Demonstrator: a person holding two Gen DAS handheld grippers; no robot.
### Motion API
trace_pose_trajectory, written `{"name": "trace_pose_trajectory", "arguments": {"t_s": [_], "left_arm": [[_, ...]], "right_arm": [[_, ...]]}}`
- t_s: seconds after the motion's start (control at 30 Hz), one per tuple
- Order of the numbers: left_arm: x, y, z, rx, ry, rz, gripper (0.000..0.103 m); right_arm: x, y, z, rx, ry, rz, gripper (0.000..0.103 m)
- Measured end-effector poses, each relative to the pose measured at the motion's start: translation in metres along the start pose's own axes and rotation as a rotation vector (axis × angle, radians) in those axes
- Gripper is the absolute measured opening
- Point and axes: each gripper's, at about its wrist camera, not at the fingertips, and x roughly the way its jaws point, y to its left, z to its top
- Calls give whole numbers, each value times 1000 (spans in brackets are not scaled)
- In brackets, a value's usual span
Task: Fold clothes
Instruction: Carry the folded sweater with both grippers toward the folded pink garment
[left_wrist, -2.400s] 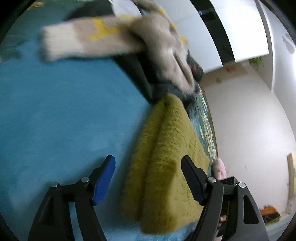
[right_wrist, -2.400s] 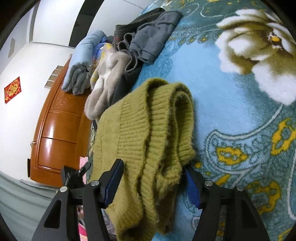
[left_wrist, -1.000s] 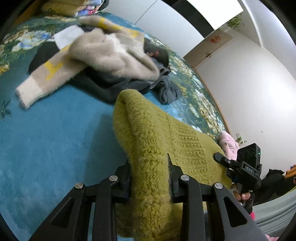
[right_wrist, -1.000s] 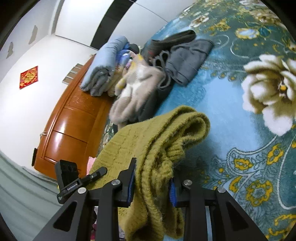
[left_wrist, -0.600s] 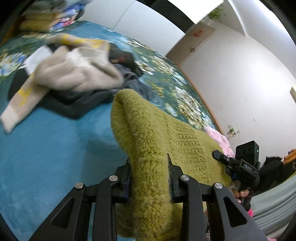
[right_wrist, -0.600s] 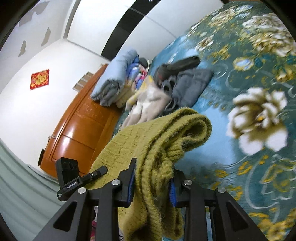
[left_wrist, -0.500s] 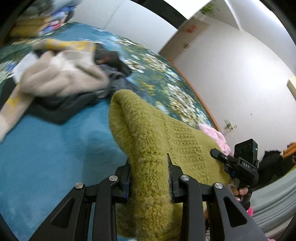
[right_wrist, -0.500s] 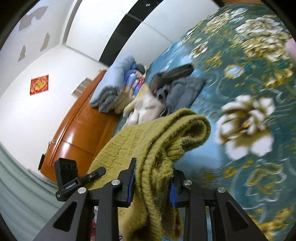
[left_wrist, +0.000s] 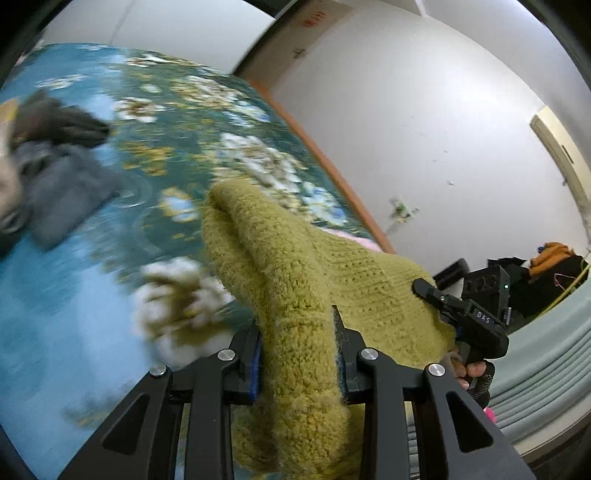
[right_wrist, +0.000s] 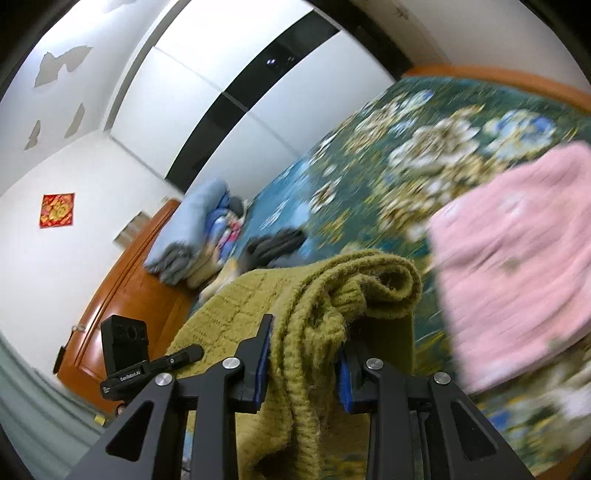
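A folded olive-green knit sweater (left_wrist: 295, 280) hangs in the air between my two grippers, above the floral bedspread (left_wrist: 74, 280). My left gripper (left_wrist: 299, 350) is shut on one end of it. My right gripper (right_wrist: 303, 358) is shut on the other end (right_wrist: 317, 306). The right gripper also shows in the left wrist view (left_wrist: 465, 321), and the left gripper in the right wrist view (right_wrist: 147, 365). A folded pink knit garment (right_wrist: 517, 266) lies on the bed to the right of the sweater.
Grey and dark clothes (left_wrist: 55, 162) lie in a heap on the bed; they also show in the right wrist view (right_wrist: 273, 243). Folded bedding (right_wrist: 195, 229) is stacked by the wooden headboard (right_wrist: 122, 291). A white wall (left_wrist: 424, 140) runs along the bed's far edge.
Both grippers closed on the sweater and lifted it off the bed, then swung it sideways away from the clothes heap, toward the pink garment.
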Motion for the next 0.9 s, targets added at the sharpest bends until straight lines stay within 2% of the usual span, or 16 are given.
{"name": "trace_pose_trajectory", "arguments": {"t_s": [0.1, 0.3, 0.47, 0.57, 0.67, 0.8, 0.9], "left_arm": [[38, -25, 16, 8, 9, -50, 31], [108, -79, 42, 22, 32, -174, 31], [158, -110, 46, 23, -3, -262, 31], [187, -120, 37, 37, -38, -274, 31], [216, -119, 23, 55, -53, -225, 31], [244, -93, 2, 5, 7, -161, 31], [249, -69, -6, -58, 38, -175, 31]], "right_arm": [[-22, -22, 27, -9, -14, -67, 31], [-60, -68, 77, 8, -33, -145, 31], [-94, -101, 120, -2, -58, -220, 31], [-104, -117, 143, -43, -59, -267, 31], [-101, -137, 157, -82, -59, -289, 31], [-77, -181, 147, -45, -6, -314, 31], [-69, -216, 131, 13, 7, -314, 31]]}}
